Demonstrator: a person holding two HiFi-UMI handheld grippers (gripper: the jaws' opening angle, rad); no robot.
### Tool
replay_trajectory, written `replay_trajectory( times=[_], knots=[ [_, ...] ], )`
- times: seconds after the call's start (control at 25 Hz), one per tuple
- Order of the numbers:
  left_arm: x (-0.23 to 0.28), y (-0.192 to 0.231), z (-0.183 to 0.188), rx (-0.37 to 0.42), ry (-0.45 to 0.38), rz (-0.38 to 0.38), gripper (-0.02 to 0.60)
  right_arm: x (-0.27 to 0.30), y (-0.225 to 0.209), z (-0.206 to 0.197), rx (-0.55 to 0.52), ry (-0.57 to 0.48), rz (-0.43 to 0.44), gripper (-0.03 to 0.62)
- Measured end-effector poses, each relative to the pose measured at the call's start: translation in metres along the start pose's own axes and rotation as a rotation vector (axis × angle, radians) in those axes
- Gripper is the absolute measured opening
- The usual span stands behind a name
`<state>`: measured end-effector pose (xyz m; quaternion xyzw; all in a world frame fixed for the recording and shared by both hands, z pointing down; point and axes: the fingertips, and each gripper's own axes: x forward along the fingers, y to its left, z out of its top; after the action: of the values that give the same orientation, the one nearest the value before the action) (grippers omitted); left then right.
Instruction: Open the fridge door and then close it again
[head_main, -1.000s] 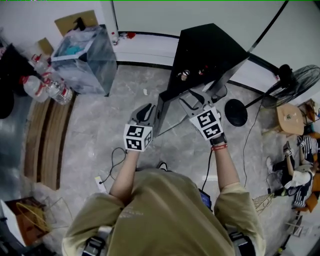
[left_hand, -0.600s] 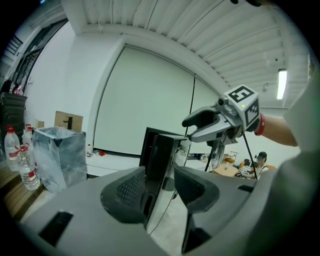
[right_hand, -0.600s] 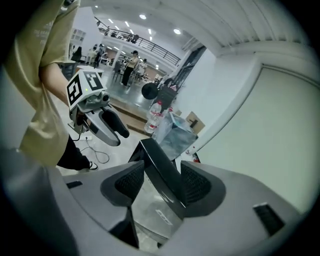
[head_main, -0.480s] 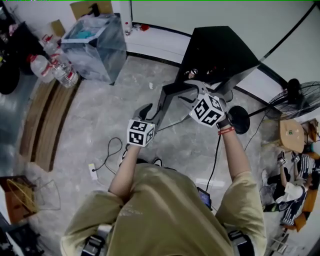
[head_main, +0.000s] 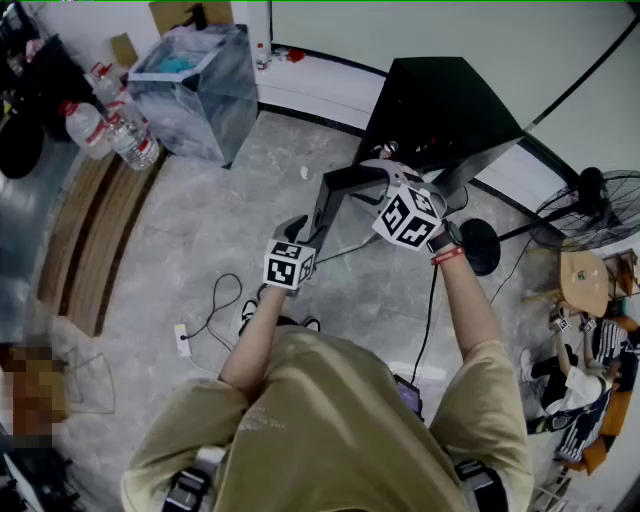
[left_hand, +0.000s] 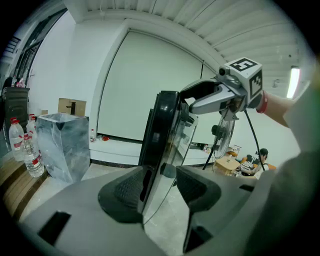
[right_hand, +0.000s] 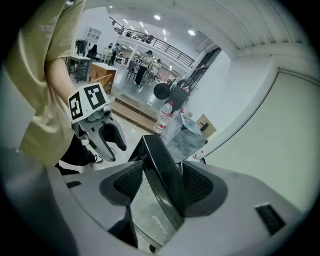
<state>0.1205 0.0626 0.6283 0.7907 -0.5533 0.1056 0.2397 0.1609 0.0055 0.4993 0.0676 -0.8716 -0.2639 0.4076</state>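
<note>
A small black fridge (head_main: 440, 110) stands on the floor with its glass door (head_main: 335, 200) swung out towards me. My left gripper (head_main: 295, 232) is at the door's free edge, lower down. In the left gripper view (left_hand: 160, 185) that edge (left_hand: 160, 145) runs between the jaws, which are opening, and a gap shows at the right pad. My right gripper (head_main: 388, 182) is at the door's top. In the right gripper view (right_hand: 159, 182) the black top rail (right_hand: 162, 172) lies between its opening jaws. Each gripper also shows in the other's view: right gripper (left_hand: 200, 97), left gripper (right_hand: 107, 137).
A translucent bin (head_main: 195, 90) and water bottles (head_main: 120, 135) stand at the back left beside wooden planks (head_main: 85, 240). A power strip with cable (head_main: 185, 340) lies on the floor by my feet. A fan (head_main: 600, 205) and a round stand base (head_main: 480, 245) are at right.
My left gripper has sunk lower along the door's edge and its jaws have spread. The right gripper has rolled at the door's top and its jaws have widened too.
</note>
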Motion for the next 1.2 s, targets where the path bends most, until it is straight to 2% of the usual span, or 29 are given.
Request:
replay_trajectory(
  times=[0.4, 0.68, 0.8, 0.88, 1.2],
  knots=[
    [0.027, 0.006, -0.035, -0.022, 0.104, 0.01, 0.216, 0.008, -0.001, -0.006, -0.068, 0.044, 0.036, 0.249],
    [0.048, 0.007, -0.042, -0.032, 0.128, 0.014, 0.211, 0.013, 0.0, -0.003, -0.092, 0.049, 0.044, 0.244],
    [0.057, 0.009, -0.039, -0.04, 0.126, 0.05, 0.175, 0.014, -0.001, -0.005, -0.101, 0.055, 0.047, 0.238],
    [0.06, 0.013, -0.036, -0.035, 0.135, 0.079, 0.11, 0.013, -0.001, -0.005, -0.103, 0.061, 0.047, 0.238],
    [0.076, 0.041, -0.028, -0.001, 0.169, 0.075, 0.103, 0.033, -0.02, -0.003, -0.079, 0.097, 0.041, 0.233]
  ],
)
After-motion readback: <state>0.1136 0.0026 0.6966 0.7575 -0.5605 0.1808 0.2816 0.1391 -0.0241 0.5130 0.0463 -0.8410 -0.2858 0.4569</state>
